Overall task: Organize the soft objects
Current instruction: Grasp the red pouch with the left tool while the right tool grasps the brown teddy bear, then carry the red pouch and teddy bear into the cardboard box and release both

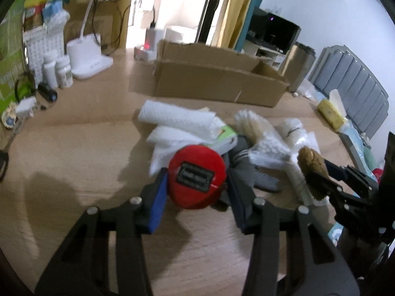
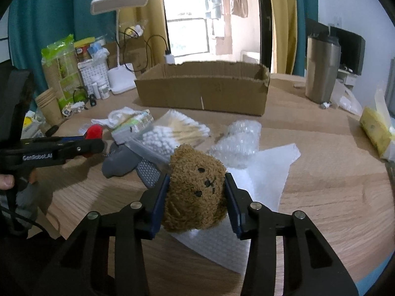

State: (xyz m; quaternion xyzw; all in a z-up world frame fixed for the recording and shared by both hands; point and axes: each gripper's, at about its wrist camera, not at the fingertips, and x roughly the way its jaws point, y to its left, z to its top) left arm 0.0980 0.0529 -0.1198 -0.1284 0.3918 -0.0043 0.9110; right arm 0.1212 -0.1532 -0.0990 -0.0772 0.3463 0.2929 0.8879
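Observation:
A red soft pouch with a black label point(image 1: 196, 176) sits between the blue pads of my left gripper point(image 1: 196, 180), which is shut on it just above the wooden table point(image 1: 74, 148). In the right wrist view the same pouch point(image 2: 95, 131) shows in that gripper's tips at the left. My right gripper point(image 2: 197, 180) is shut on a brown plush bear point(image 2: 195, 187), squeezing its sides over a white foam sheet point(image 2: 269, 167). The bear point(image 1: 312, 165) also appears at the right of the left wrist view. An open cardboard box point(image 2: 202, 91) stands behind the pile.
The pile holds a bag of cotton swabs point(image 2: 172, 133), bubble wrap point(image 2: 239, 143), a grey sock point(image 2: 121, 160) and rolled white foam point(image 1: 172, 118). A desk lamp point(image 1: 86, 59), bottles and paper cups point(image 2: 48, 106) line the left; a steel tumbler point(image 2: 321, 74) and yellow tissue pack point(image 2: 375, 128) stand right.

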